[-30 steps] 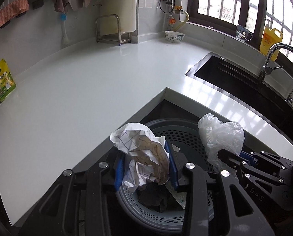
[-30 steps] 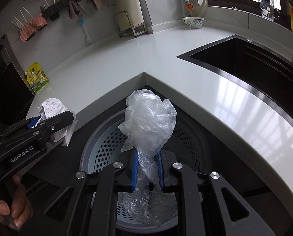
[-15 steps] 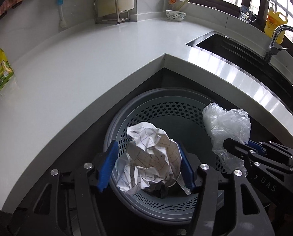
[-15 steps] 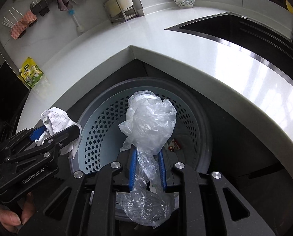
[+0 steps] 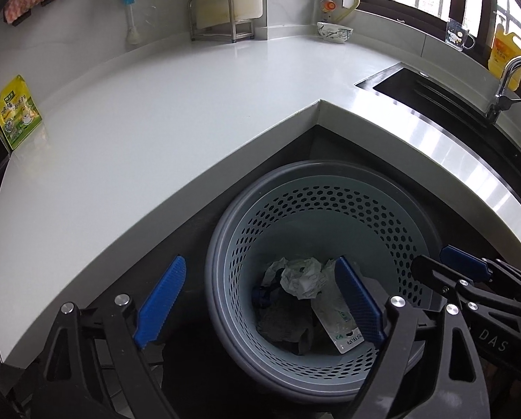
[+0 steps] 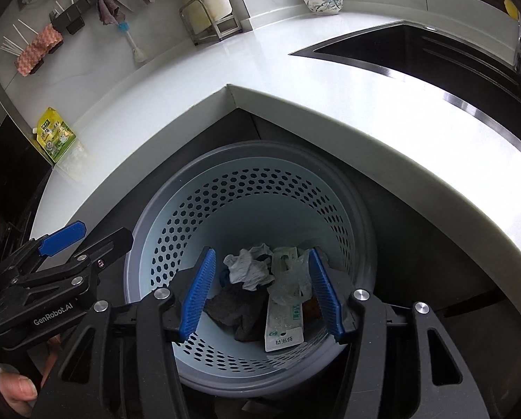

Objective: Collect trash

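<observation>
Both grippers are built from black linkage arms with silver pivot screws and ribbed blue pads (image 5: 356, 300). "GenRobot.AI" is printed in white on the left gripper (image 6: 86, 241); "DAS" is seen on the right gripper (image 5: 445, 269).

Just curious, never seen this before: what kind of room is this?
A home kitchen, most likely: a sink with a faucet set in a white countertop, and a bowl by the wall.
</observation>
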### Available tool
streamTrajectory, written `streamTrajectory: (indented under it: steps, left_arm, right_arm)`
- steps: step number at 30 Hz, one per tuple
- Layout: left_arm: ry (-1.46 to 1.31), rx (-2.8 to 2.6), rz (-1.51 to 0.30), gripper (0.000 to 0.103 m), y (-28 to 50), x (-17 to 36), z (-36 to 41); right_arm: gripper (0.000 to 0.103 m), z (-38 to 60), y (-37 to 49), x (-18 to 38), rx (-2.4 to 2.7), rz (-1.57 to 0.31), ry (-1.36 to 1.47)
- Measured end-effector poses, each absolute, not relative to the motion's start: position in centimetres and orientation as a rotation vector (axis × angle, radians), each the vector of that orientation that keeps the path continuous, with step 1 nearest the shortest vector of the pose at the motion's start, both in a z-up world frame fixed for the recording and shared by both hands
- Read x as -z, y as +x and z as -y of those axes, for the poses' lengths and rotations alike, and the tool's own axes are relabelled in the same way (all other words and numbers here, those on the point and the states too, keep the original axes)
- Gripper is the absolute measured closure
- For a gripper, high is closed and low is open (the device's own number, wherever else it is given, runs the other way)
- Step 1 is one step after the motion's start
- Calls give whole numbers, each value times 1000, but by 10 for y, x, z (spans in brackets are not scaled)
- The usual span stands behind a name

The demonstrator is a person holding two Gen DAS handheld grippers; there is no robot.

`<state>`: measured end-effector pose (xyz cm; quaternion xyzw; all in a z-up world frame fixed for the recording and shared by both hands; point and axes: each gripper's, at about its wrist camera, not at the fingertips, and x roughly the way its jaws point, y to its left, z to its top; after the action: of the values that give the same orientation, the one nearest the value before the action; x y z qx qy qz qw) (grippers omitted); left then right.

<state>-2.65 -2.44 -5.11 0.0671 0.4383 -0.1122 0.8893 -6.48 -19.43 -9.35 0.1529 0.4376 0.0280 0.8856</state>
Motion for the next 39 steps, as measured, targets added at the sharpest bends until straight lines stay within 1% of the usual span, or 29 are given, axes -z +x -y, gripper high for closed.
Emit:
streamTrajectory:
  steps: [26,33,39]
  left_arm:
    - [137,226,-910,16,-26,52,23]
    - [136,219,-910,10,-28,54,22]
    - [135,213,-916,8,-28,55,20]
  right_arm:
    - [46,193,-65,89,-56,-901,313]
    - [45,194,-66,90,-55,-901,313]
    - [45,194,-67,90,-54,-900,314]
